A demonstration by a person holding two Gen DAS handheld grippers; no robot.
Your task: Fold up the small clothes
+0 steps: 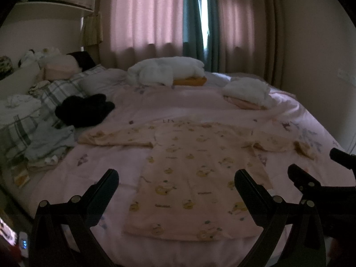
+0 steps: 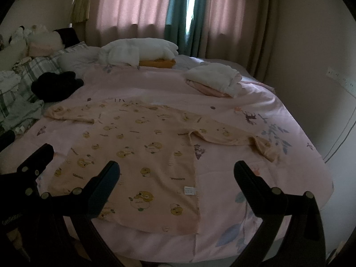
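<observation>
Shirt (image 1: 195, 178) flat on bed, both tools (image 1: 175, 178) (image 2: 176, 171) wide apart, empty.

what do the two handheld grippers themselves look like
Both are alike: the left gripper and right gripper are matte black, each with two broad, flat-tipped fingers on angled linkage bars joined by round silver rivets. No cables, sleeves or hands show.
</observation>
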